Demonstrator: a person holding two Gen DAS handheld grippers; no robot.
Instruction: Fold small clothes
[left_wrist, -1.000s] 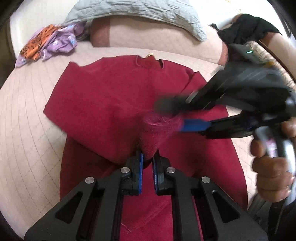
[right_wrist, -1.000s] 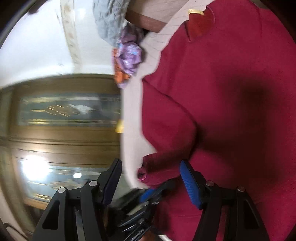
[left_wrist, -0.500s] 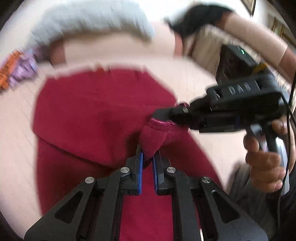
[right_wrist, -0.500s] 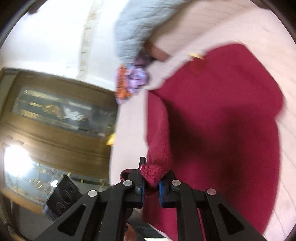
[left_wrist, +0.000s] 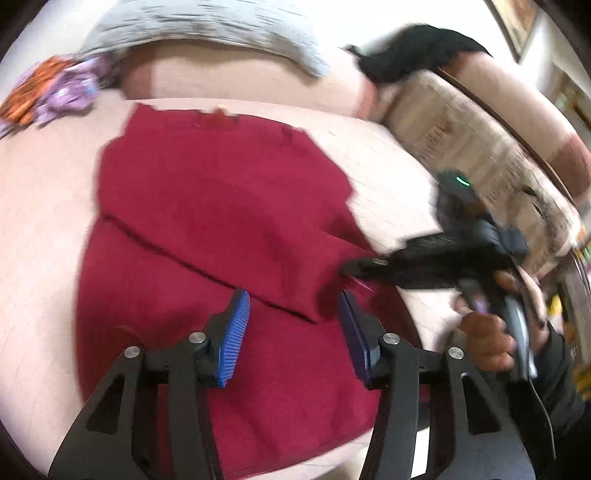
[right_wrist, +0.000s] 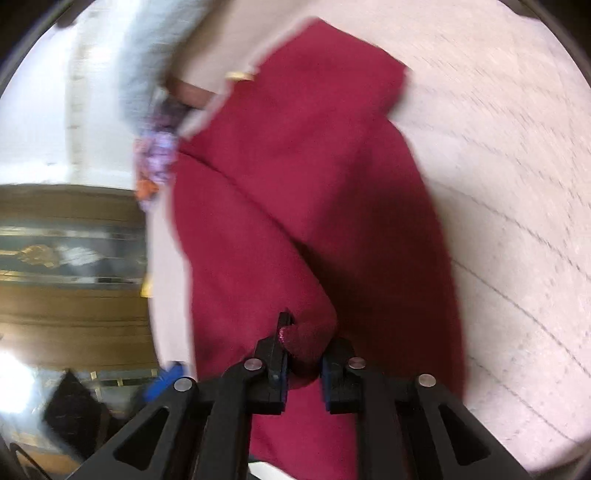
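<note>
A dark red sweater (left_wrist: 207, 192) lies flat on the pale quilted bed (left_wrist: 44, 206), one sleeve folded slantwise across its body. My left gripper (left_wrist: 293, 306) hovers over the lower body of the sweater, its jaws opening, with nothing between the blue pads (left_wrist: 232, 339). My right gripper (left_wrist: 354, 267) reaches in from the right at the sweater's edge. In the right wrist view the right gripper (right_wrist: 303, 354) pinches the sleeve cuff (right_wrist: 310, 332). Its jaws are starting to open, but the pads still press the cuff. The sweater (right_wrist: 314, 166) stretches away beyond it.
A grey quilted pillow (left_wrist: 207, 26) and a crumpled purple-and-orange garment (left_wrist: 55, 88) lie at the head of the bed. A black garment (left_wrist: 417, 51) and a patterned cushion (left_wrist: 480, 147) sit at the right. A person's hand (left_wrist: 484, 332) holds the right gripper. A wooden cabinet (right_wrist: 74, 258) stands beyond the bed's edge.
My left gripper has let go of the cuff and opened. My right gripper shut on that cuff and carried it to the right across the sweater.
</note>
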